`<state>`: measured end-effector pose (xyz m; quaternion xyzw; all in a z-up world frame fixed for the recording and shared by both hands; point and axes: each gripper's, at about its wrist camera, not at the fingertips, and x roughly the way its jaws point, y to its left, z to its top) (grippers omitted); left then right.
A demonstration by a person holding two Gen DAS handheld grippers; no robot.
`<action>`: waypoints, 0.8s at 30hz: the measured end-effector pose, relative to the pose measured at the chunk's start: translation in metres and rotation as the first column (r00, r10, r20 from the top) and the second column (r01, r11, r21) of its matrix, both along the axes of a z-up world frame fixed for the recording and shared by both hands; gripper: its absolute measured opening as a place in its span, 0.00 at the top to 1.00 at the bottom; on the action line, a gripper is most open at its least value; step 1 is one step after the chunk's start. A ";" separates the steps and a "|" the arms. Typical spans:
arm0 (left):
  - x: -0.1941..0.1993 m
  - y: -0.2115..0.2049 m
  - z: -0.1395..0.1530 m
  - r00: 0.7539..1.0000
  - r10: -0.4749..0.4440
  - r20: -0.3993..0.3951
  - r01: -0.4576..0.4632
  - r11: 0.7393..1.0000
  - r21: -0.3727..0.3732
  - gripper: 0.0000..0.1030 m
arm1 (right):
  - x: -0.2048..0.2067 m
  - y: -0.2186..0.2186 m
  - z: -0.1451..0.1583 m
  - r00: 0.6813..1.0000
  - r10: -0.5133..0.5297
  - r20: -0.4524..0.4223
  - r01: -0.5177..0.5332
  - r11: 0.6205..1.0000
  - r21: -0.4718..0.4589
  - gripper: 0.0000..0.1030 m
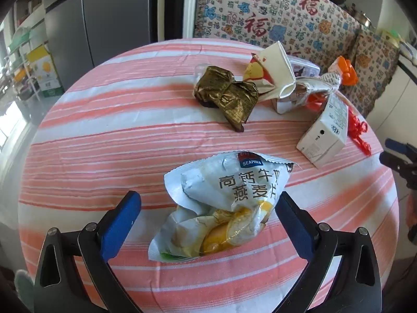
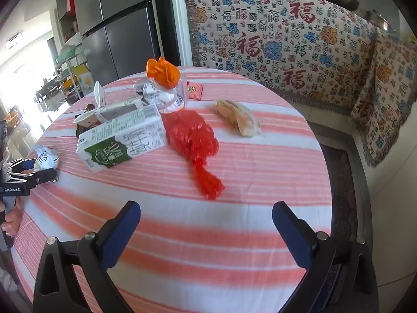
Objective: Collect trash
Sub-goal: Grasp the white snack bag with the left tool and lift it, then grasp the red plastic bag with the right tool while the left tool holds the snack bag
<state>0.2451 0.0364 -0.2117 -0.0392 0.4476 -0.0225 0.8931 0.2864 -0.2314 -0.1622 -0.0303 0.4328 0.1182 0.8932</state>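
Note:
A crumpled white oat-cereal bag (image 1: 221,206) lies on the round striped table (image 1: 104,143). My left gripper (image 1: 208,203) is open, its blue fingers on either side of the bag, not closed on it. Beyond lie a gold foil wrapper (image 1: 226,94), a torn paper carton (image 1: 273,70) and a white milk carton (image 1: 325,135). My right gripper (image 2: 206,214) is open and empty above bare cloth. Ahead of it lie a red mesh net (image 2: 192,140), the milk carton (image 2: 122,140), a banana peel (image 2: 238,120) and an orange bag (image 2: 163,73).
A small red packet (image 2: 195,90) lies at the far side. A patterned cloth covers a counter (image 2: 286,47) behind the table. A grey fridge (image 2: 117,26) stands at the back left. The left gripper shows at the left edge of the right wrist view (image 2: 39,174).

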 end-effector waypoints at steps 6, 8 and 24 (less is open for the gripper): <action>-0.003 -0.004 -0.001 1.000 -0.022 0.011 0.022 0.999 0.035 0.02 | 0.067 0.040 -0.010 0.991 0.123 -0.046 -0.128 0.981 -0.143 0.03; -0.006 -0.005 0.001 0.999 -0.035 0.018 0.034 0.998 0.055 0.05 | 0.081 0.042 -0.017 0.990 0.124 -0.069 -0.132 0.981 -0.139 0.29; -0.026 0.002 0.019 0.987 -0.156 0.027 0.158 0.983 -0.098 0.05 | -0.020 0.018 0.001 0.968 0.018 -0.251 -0.006 0.999 0.048 0.38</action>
